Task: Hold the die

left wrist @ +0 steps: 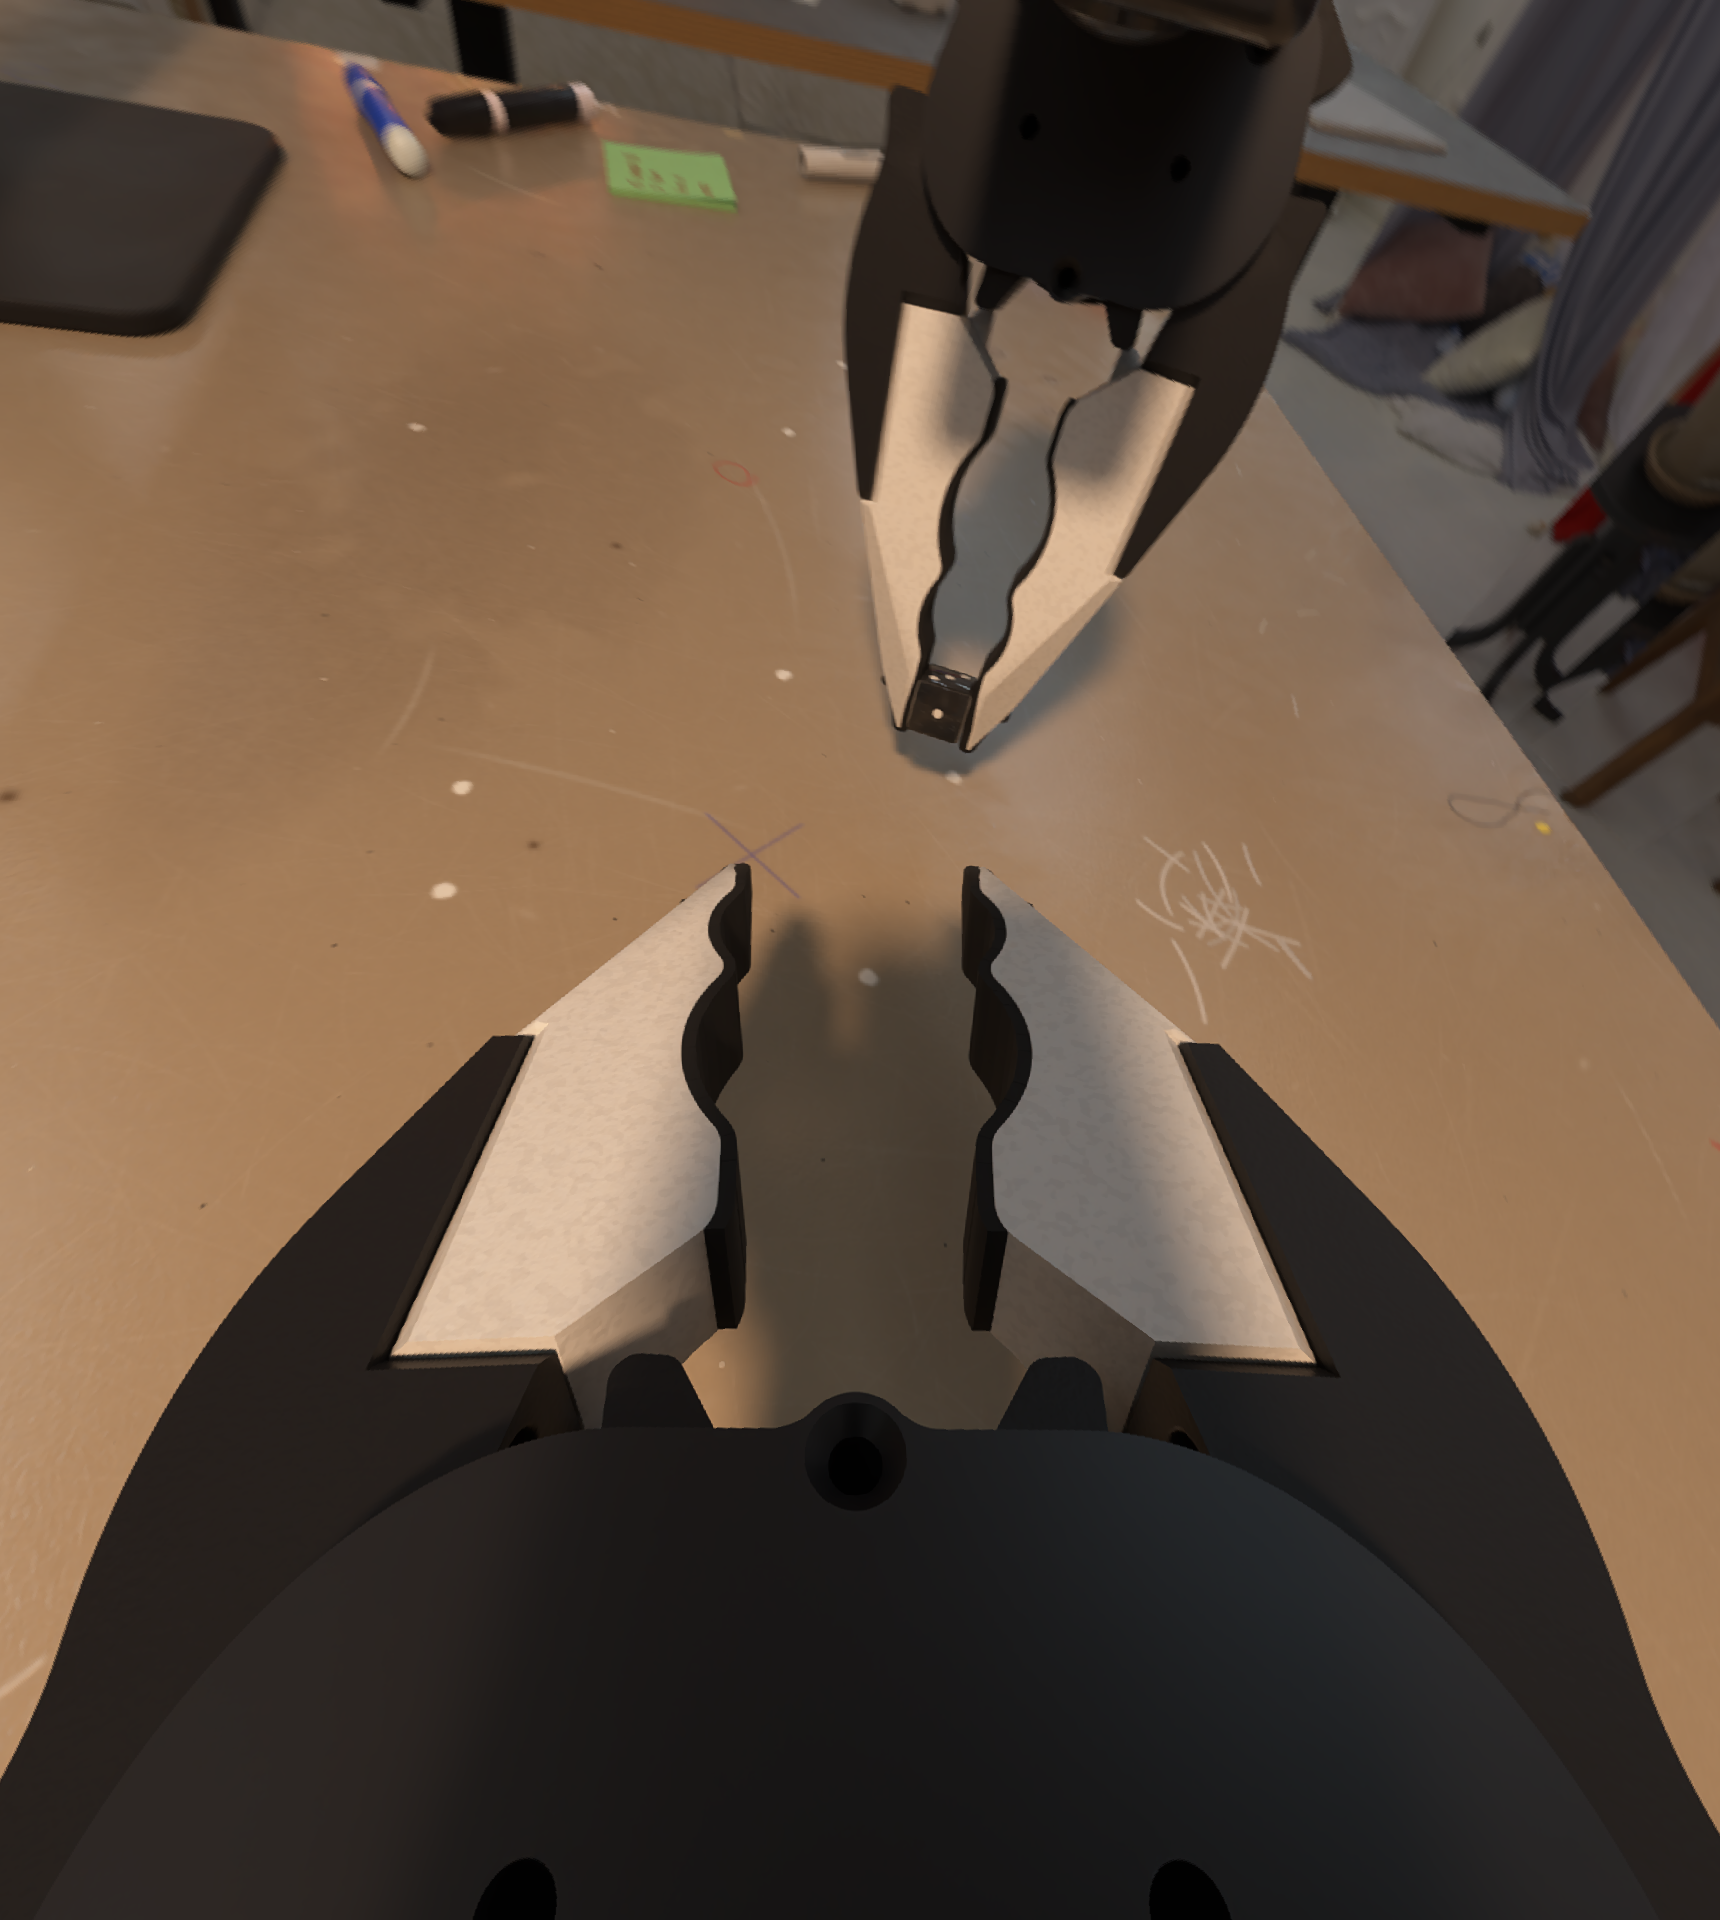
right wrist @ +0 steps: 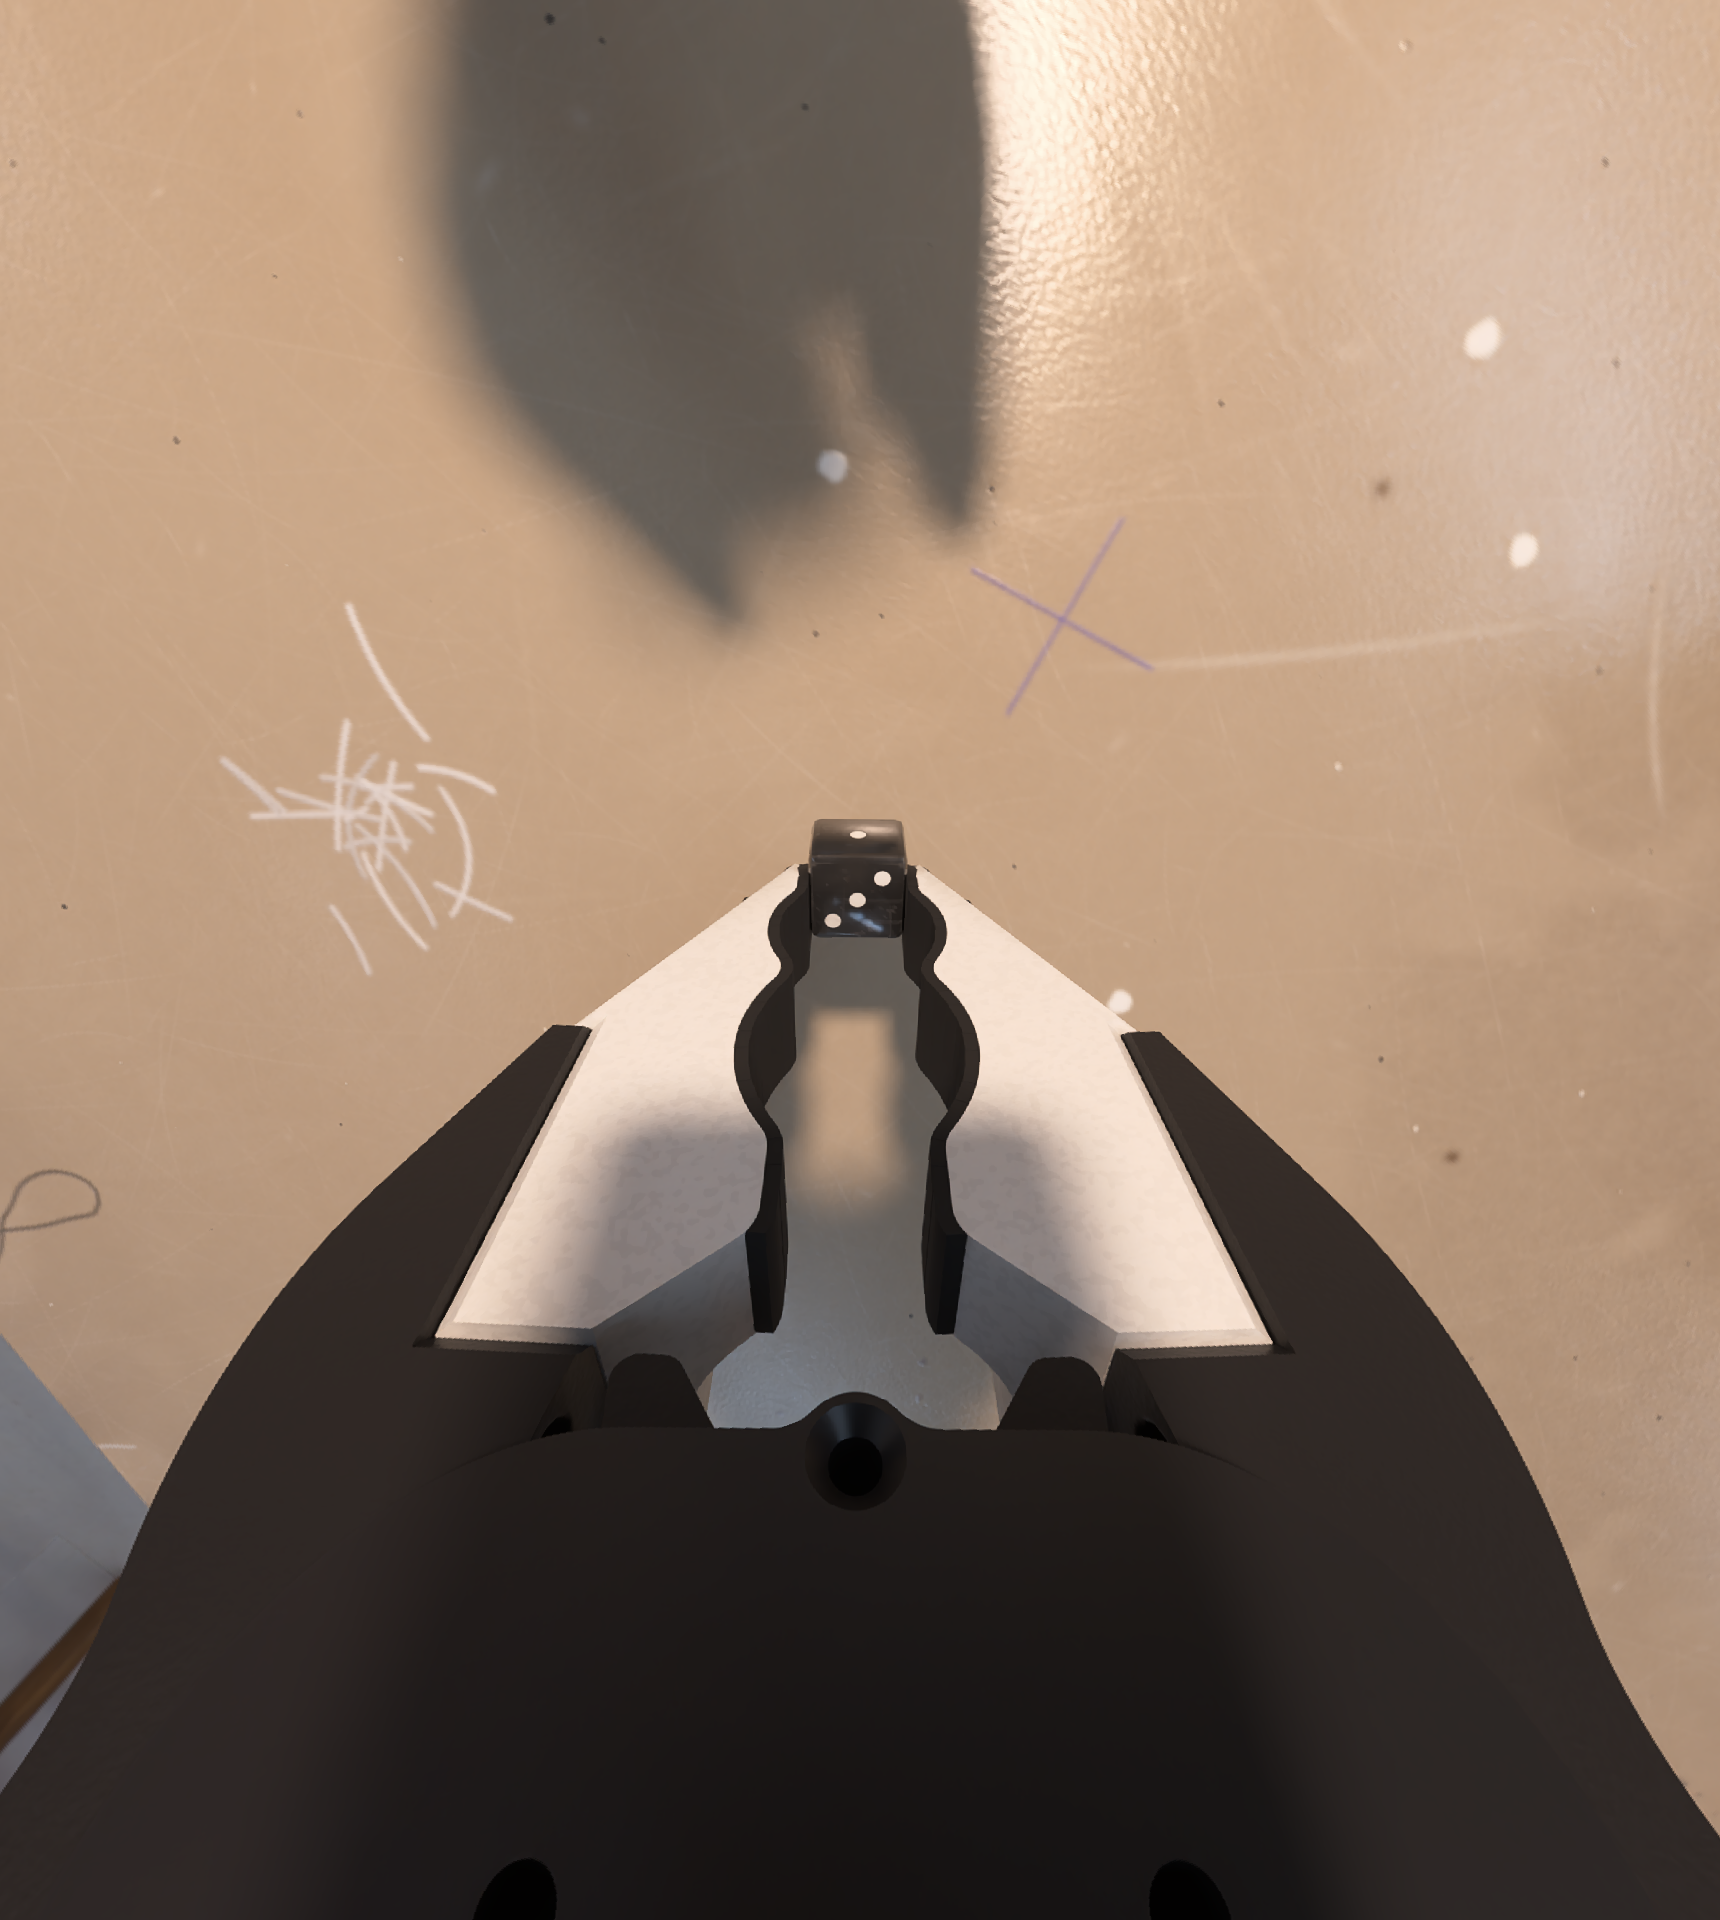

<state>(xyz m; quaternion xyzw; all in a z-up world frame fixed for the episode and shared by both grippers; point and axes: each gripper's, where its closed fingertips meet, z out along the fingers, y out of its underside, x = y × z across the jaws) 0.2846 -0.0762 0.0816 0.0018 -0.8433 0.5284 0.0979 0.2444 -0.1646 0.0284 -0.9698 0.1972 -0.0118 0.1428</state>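
The die [right wrist: 857,878] is small and black with white pips. My right gripper [right wrist: 857,883] is shut on it at the fingertips and points down at the tan table [right wrist: 212,416]. In the left wrist view the die [left wrist: 940,704] shows between the right gripper's [left wrist: 939,717] tips, just above the table [left wrist: 316,727]. My left gripper [left wrist: 856,883] is open and empty, low over the table, a short way in front of the die.
At the table's far end lie a black monitor base [left wrist: 77,208], a blue marker [left wrist: 383,114], a black marker [left wrist: 513,107] and a green sticky note [left wrist: 669,177]. The table's right edge [left wrist: 1562,727] drops to chairs and clutter. White scratches [left wrist: 1220,920] and drawn crosses mark the surface.
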